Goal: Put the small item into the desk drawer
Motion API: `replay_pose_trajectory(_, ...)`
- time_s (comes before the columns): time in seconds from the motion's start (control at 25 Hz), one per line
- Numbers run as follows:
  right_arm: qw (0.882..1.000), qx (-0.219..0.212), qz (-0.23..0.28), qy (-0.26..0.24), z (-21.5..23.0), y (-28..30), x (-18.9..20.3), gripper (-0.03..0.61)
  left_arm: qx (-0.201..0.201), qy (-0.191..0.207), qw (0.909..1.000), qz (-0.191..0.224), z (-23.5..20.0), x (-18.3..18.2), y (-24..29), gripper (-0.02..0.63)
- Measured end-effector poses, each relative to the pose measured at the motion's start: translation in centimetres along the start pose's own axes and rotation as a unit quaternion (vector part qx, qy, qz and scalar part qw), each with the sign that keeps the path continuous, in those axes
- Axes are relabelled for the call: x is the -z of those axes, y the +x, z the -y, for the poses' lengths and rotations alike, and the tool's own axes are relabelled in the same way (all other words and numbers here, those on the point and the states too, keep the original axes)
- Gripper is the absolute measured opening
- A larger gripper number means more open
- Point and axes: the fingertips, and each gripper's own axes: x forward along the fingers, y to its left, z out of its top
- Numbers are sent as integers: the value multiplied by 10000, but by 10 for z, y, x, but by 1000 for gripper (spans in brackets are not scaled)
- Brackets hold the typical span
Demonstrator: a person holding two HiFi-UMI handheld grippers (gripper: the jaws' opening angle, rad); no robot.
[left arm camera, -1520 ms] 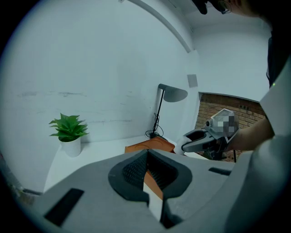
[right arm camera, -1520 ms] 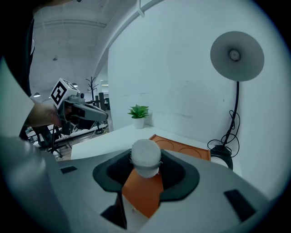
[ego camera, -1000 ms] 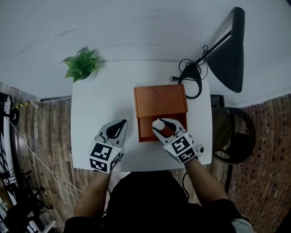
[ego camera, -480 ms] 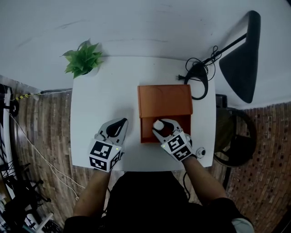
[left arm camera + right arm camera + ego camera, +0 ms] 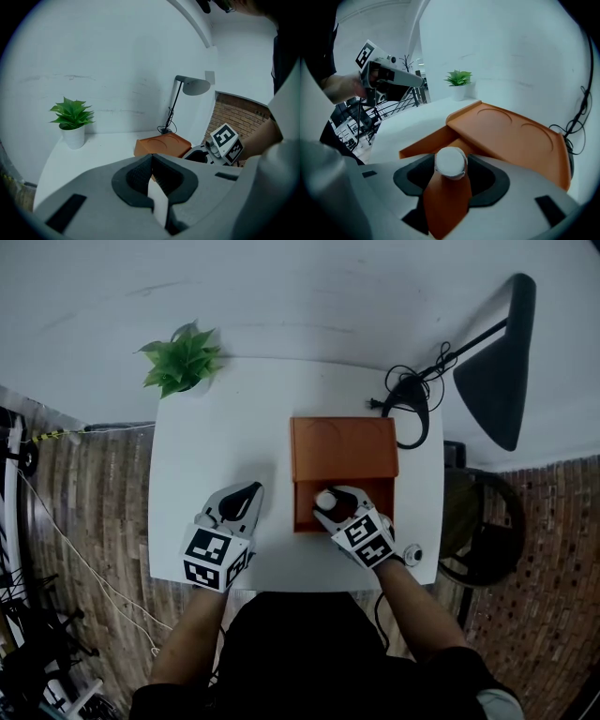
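Looking down in the head view, I see the orange drawer unit (image 5: 342, 446) on the white desk (image 5: 216, 446) with its drawer (image 5: 305, 512) pulled out. The small white item (image 5: 325, 499) sits over that drawer, between the jaws of the right gripper (image 5: 339, 505). In the left gripper view, the left gripper (image 5: 152, 171) is closed on nothing. In the right gripper view, the jaws have just been opening and stand wide, with the item between them.
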Motion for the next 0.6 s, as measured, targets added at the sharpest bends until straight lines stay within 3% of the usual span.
replay_pose_trajectory(0.6,9949,868,519,0,-33,-73,-24,219,-26,154,9988,474,20,-3,-83,9)
